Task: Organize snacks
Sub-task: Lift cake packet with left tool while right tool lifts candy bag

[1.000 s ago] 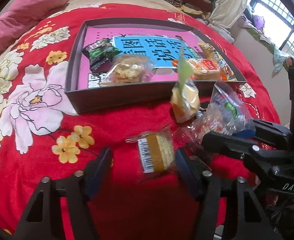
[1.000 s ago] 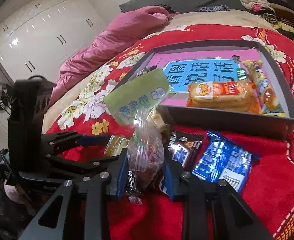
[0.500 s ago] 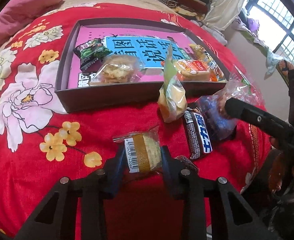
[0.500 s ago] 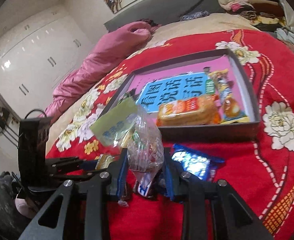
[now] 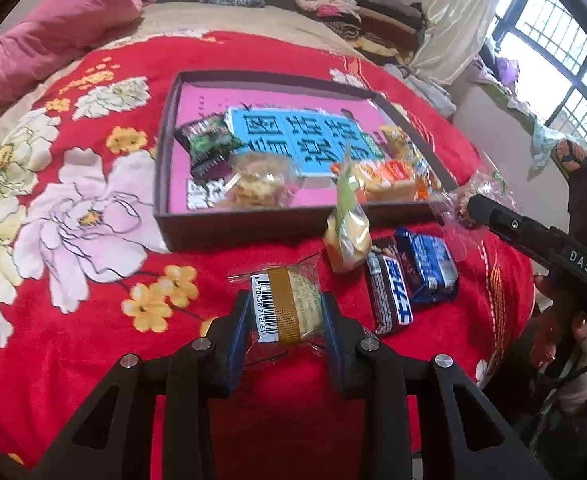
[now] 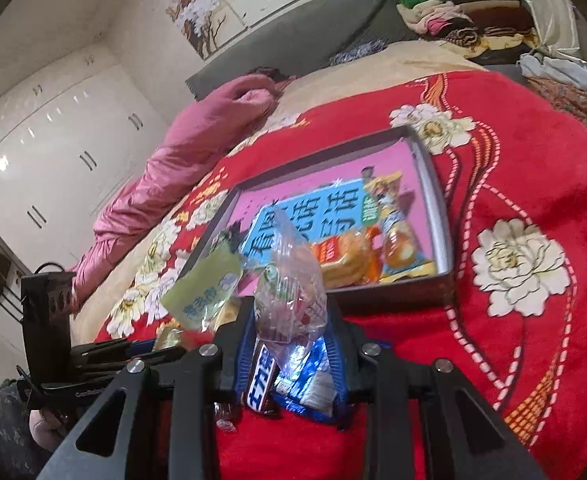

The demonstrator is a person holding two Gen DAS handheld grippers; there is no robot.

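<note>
In the left wrist view my left gripper (image 5: 286, 314) is shut on a small clear-wrapped cake (image 5: 289, 304) with a barcode, held just above the red blanket. My right gripper (image 6: 291, 322) is shut on a crinkled clear plastic snack bag (image 6: 293, 288), raised in front of the dark tray (image 6: 442, 216). The tray (image 5: 233, 228) has a pink and blue printed floor. It holds a green-black packet (image 5: 207, 140), a clear bag of cookies (image 5: 257, 184), an orange bread pack (image 5: 385, 178) and a yellow packet (image 5: 399, 140).
On the blanket before the tray lie a yellow bag with a green label (image 5: 347, 236), a dark chocolate bar (image 5: 391, 292) and a blue packet (image 5: 427, 268). A pink quilt (image 5: 53, 40) lies at the far left. Folded clothes (image 5: 357, 8) are stacked behind the bed.
My left gripper has closed on the wrapped cake and lifted it slightly. My right gripper, still holding the clear bag, has risen and moved towards the tray's right end.
</note>
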